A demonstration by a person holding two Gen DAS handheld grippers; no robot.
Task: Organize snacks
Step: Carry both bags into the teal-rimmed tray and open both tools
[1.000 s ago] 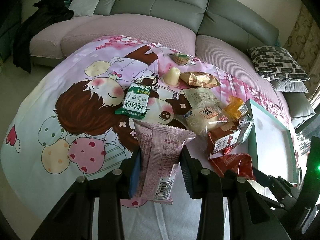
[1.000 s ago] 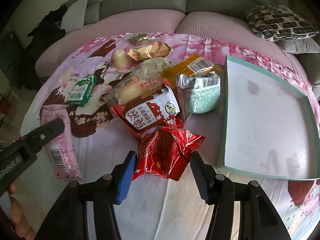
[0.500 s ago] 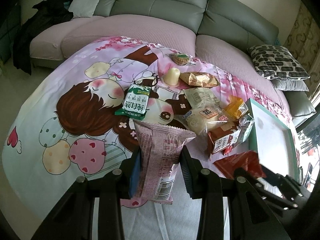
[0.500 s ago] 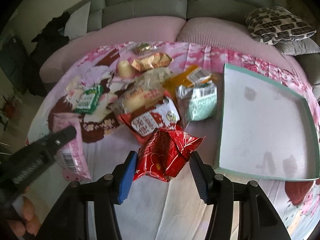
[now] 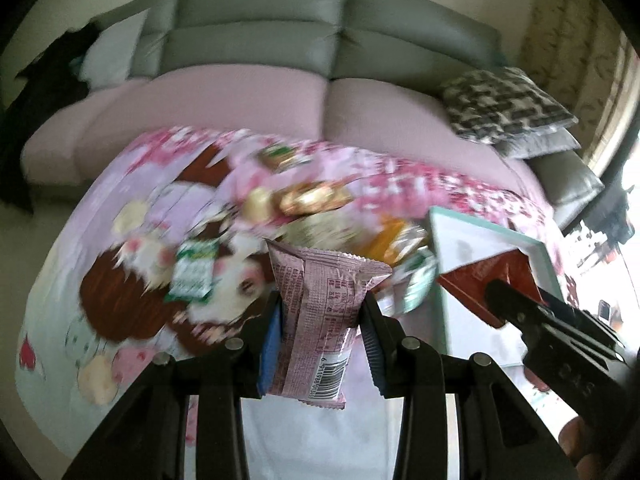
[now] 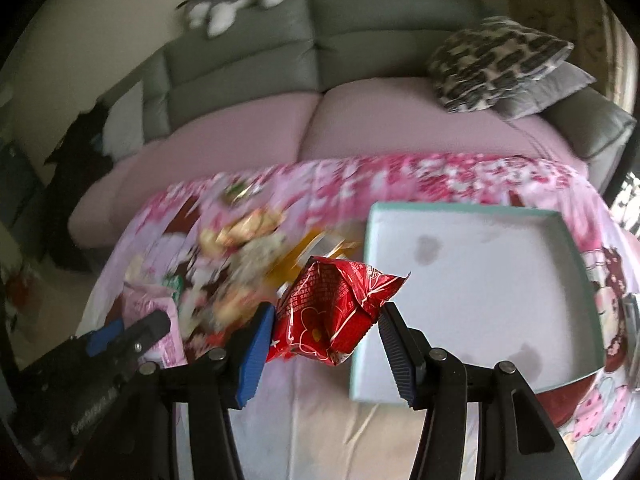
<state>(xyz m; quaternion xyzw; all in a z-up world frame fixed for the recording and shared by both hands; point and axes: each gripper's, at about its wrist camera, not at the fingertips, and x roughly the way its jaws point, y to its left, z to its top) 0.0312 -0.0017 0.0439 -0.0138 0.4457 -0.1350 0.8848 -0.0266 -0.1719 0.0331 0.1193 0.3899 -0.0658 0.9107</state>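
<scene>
My left gripper (image 5: 322, 326) is shut on a pink snack packet (image 5: 320, 316), held up off the cartoon-print cloth. My right gripper (image 6: 326, 330) is shut on a red snack packet (image 6: 332, 312), lifted at the left edge of the shallow teal-rimmed tray (image 6: 460, 212). In the left wrist view the red packet (image 5: 492, 276) and the right gripper's arm show in front of the tray (image 5: 480, 228). A blurred heap of other snacks (image 6: 244, 248) lies on the cloth left of the tray. The left gripper with the pink packet (image 6: 154, 312) shows at lower left in the right wrist view.
The cloth (image 5: 128, 264) covers a table in front of a pink and grey sofa (image 5: 256, 92). A patterned cushion (image 6: 496, 60) lies at the sofa's right end. A green biscuit pack (image 5: 192, 270) lies left of my left gripper. A plush toy (image 6: 236, 0) sits on the sofa back.
Both grippers have risen with their packets, lifting them off the cloth. The red packet has moved right to the tray's edge. The view has tilted up towards the sofa.
</scene>
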